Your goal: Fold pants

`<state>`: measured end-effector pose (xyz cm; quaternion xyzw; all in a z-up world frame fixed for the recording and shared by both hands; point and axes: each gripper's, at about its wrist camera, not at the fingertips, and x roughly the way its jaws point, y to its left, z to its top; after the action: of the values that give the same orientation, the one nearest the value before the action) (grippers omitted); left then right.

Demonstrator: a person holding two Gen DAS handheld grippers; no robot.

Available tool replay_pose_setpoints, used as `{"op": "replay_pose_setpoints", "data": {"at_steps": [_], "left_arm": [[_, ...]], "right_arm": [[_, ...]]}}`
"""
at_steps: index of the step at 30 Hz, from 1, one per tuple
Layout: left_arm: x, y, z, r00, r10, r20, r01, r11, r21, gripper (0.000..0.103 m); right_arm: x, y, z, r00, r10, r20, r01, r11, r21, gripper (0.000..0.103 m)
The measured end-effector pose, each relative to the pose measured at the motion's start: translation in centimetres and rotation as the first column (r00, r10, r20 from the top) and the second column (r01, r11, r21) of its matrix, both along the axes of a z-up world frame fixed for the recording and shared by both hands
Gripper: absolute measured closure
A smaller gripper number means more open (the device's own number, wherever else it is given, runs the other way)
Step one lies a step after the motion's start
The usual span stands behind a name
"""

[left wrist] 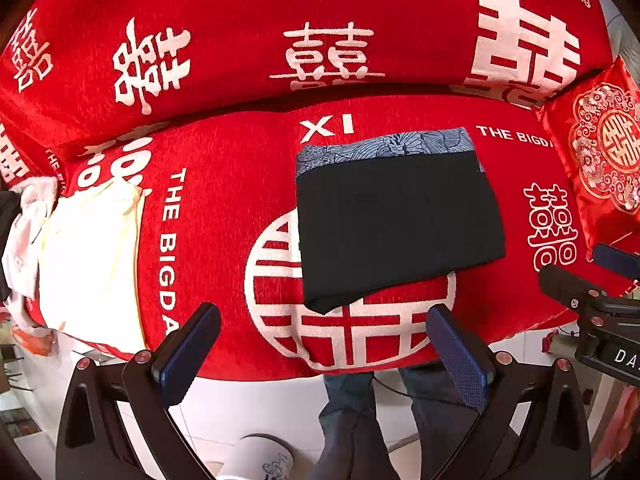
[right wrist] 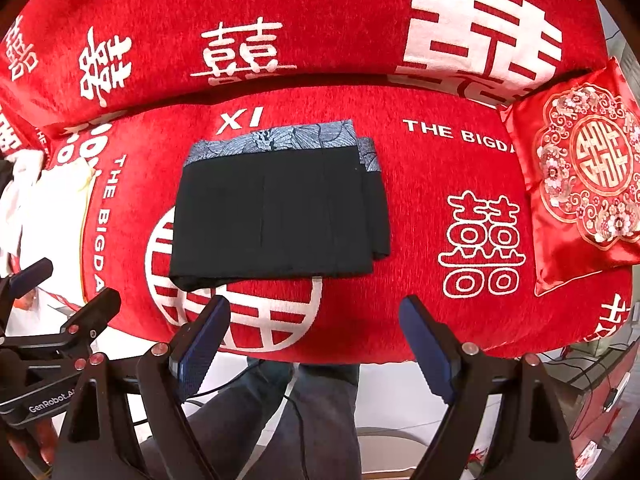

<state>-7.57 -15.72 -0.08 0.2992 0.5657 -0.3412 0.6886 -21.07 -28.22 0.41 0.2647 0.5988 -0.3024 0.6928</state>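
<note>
Left wrist view: the left hand-held gripper (left wrist: 322, 340) hangs open and empty above the red sofa seat (left wrist: 224, 200), near the folded black pants with blue patterned waistband (left wrist: 396, 224).

Right wrist view: the right hand-held gripper (right wrist: 314, 332) gapes wide, empty. The pants (right wrist: 276, 212) lie folded mid-seat; a careless nudge could spill the offset right-hand layers.

Each handheld gripper, left gripper (left wrist: 324, 344) and right gripper (right wrist: 314, 334), has a black angular frame, silver round screws at its pivots and dark blue textured pads (left wrist: 464, 360). White lettering marks the black housing. Below the red sofa cover (right wrist: 360, 312), the person's legs wear dark blue-grey trousers (right wrist: 320, 408).
</note>
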Motion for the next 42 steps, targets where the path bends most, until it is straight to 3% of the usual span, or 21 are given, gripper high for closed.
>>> {"op": "replay_pose_setpoints", "data": {"at_steps": [42], "left_arm": [[0.18, -0.38, 0.03, 1.0, 0.018, 0.006, -0.018, 1.0, 0.002, 0.0]], "right_arm": [[0.3, -0.25, 0.0, 1.0, 0.013, -0.006, -0.013, 1.0, 0.001, 0.014]]}}
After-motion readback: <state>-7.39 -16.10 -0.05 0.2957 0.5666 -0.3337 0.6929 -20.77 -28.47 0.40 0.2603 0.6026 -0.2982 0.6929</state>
